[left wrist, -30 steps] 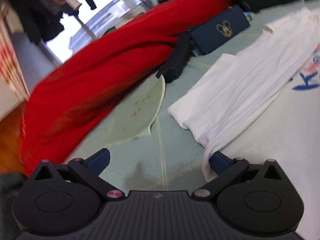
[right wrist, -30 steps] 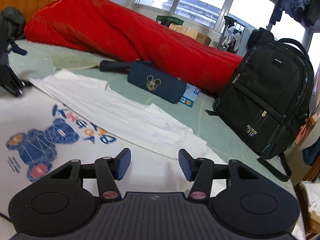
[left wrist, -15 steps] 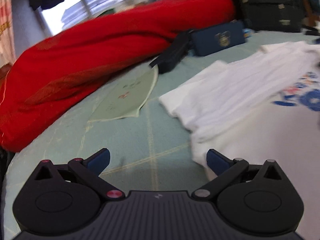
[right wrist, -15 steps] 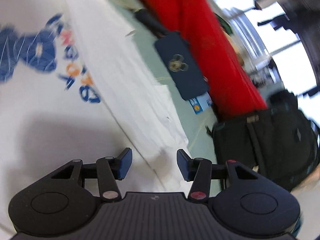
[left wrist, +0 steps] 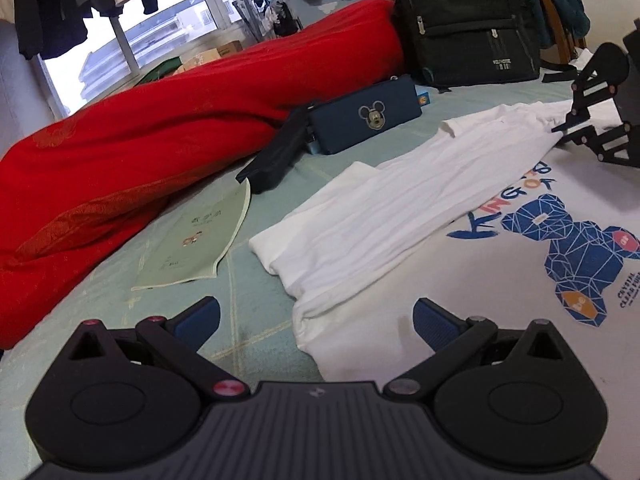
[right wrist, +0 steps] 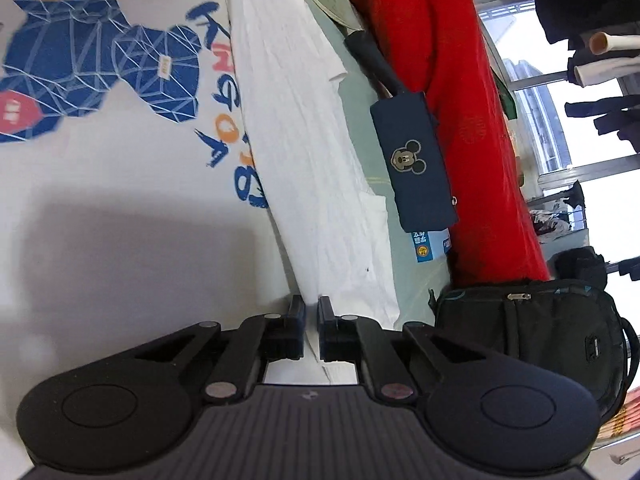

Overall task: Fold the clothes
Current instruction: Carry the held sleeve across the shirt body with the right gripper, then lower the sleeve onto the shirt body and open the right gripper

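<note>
Right claw pinches the shirt's edge for a fold

The right gripper (right wrist: 311,330), low centre, has just closed, clenching the white T-shirt (right wrist: 120,208) spread on the bed; the left gripper (left wrist: 316,320) hovers released over the hem, ready to match.

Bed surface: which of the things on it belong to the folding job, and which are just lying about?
Part of the job:
- white T-shirt with a blue bear print
- left tongs, open at its near edge
- right tongs, closed on its fabric

Lying about:
- red quilt
- black backpack
- navy mouse-logo pouch
- black case
- pale green booklet
</note>
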The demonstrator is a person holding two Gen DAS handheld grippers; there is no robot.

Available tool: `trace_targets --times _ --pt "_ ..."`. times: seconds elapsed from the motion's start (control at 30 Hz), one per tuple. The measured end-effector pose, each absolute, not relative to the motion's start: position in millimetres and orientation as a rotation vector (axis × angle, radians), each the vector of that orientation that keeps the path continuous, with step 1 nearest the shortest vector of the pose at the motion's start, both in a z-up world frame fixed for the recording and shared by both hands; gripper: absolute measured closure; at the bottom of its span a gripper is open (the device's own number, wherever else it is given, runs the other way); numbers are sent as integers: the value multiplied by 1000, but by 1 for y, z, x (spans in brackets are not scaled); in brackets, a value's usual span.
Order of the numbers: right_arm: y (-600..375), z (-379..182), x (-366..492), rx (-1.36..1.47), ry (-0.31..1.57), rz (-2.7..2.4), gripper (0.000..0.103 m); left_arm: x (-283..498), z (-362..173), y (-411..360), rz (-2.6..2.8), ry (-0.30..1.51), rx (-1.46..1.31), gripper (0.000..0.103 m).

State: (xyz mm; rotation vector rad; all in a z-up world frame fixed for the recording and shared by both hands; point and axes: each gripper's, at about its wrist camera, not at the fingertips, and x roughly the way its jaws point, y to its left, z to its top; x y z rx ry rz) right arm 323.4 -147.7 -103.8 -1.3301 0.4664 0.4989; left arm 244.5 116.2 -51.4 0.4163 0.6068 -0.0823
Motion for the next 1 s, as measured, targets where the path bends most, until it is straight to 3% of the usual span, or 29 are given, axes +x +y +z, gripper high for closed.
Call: trace_targets --times 0.2,0.33,0.53,0.7,1.0 --pt "-151 -102 315 -1337 478 492 90 240 -46 113 -100 599 433 1" --pt "-159 -89 308 -1285 483 470 70 244 -39 115 -101 582 420 1" --pt "-184 -45 302 -946 546 488 61 288 -34 116 -55 554 387 1" --pt "-207 -27 311 -592 619 480 56 333 -71 114 -70 632 359 1" --pt "-222 -35 383 -69 666 469 49 315 -90 154 -49 768 199 0"
